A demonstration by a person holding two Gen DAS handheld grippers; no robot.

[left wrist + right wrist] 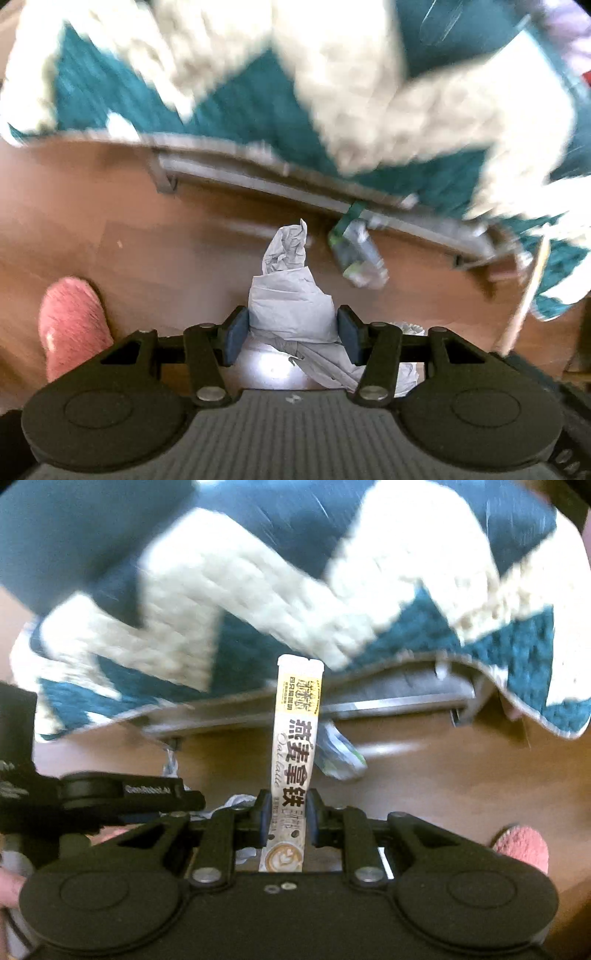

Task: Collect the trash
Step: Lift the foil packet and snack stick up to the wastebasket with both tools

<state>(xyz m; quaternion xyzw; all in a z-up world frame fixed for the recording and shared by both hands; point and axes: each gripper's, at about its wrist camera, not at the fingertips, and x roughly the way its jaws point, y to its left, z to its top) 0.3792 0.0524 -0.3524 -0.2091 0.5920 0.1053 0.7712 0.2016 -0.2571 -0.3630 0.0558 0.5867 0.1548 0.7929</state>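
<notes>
- Left gripper (pixel 291 334): jaws part-way closed, both blue pads pressed on a crumpled white tissue (pixel 290 291), which stands up between them with its twisted tip away from the camera; a loose tail trails back under the right-hand finger.
- Right gripper (pixel 286 819): jaws nearly together, clamped on the lower part of an oat latte sachet (pixel 295 746), a slim stick pack held upright with its torn top clear of the pads.
- Pink slipper (pixel 72 325): beside the left gripper on the wooden floor (pixel 110 236); the other foot shows at the right edge of the right wrist view.
- Crushed wrapper (pixel 356 254): green and silver, lying on the floor beyond the tissue, just beside the grey metal rail (pixel 266 184); not yet picked up.
- Blanket (pixel 332 74): teal and cream, draped over the rail, blurred.
- Step in hand: both pieces gripped and carried, judged to be on the way to disposal.
- Next move calls for: a bin, none in view; release each piece over it, then go to the wrapper.
</notes>
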